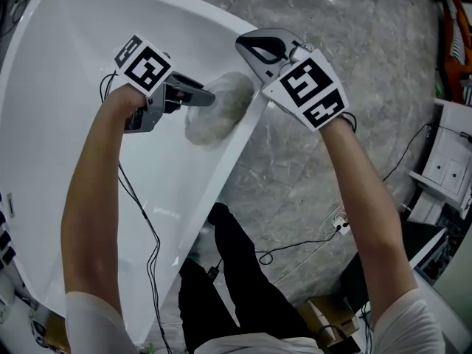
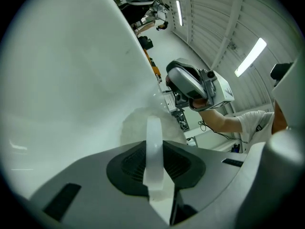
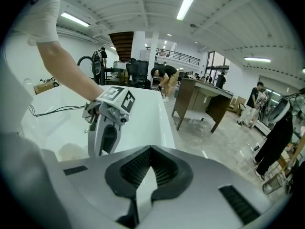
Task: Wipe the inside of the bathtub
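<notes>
The white bathtub (image 1: 81, 72) fills the left of the head view. A pale fluffy cloth (image 1: 219, 109) lies pressed against its inner wall just below the rim. My left gripper (image 1: 200, 96) is inside the tub, shut on a white strip (image 2: 153, 144) of that cloth; the cloth's fluffy bulk (image 2: 136, 125) shows just past the jaws. My right gripper (image 1: 257, 48) hovers over the tub's rim (image 1: 247, 124) beside the cloth, shut with nothing in it. The right gripper view shows the left gripper (image 3: 106, 140) in the tub (image 3: 145, 120) from the side.
Grey marble floor (image 1: 332, 57) lies right of the tub, with cables (image 1: 299, 243) and a socket strip on it. My black-trousered legs (image 1: 236, 271) stand by the rim. White cabinets (image 1: 448, 164) are at the right edge. A dark table (image 3: 205, 99) and people stand farther off.
</notes>
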Demonstrator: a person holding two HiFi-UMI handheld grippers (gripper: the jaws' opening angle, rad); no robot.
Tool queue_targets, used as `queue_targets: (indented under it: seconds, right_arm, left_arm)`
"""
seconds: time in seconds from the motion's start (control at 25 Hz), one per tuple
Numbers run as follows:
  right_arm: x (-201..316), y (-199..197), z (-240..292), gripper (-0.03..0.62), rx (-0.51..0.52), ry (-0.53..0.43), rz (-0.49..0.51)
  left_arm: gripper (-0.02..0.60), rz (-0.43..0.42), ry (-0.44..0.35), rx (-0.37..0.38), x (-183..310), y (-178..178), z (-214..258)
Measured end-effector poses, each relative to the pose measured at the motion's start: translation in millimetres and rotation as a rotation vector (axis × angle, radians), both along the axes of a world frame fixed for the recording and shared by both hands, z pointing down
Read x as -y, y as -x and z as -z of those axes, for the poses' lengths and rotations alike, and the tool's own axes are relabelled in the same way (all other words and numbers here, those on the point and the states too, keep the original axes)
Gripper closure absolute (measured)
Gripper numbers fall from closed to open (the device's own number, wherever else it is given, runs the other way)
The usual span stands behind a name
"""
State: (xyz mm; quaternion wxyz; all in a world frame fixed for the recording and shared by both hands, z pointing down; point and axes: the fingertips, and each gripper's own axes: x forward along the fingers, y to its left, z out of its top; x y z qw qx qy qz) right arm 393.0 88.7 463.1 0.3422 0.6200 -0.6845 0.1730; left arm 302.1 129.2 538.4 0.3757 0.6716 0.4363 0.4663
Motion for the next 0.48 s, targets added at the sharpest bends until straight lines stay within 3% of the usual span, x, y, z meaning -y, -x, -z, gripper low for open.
queue_targets:
  seconds: [0.32, 0.48]
  right_arm:
    - [0.2, -7.6, -4.7, 0.574, -0.031, -0.029, 0.019]
    - [-0.8, -10.3, 8.4, 0.574, -0.030, -0.034, 0.027]
  left_arm:
    - [0.495, 0.060, -0.002, -0.034, 5.0, -30.3, -18.1]
    - [0.495, 0.136, 0.026, -0.039, 9.6, -34.8, -12.2]
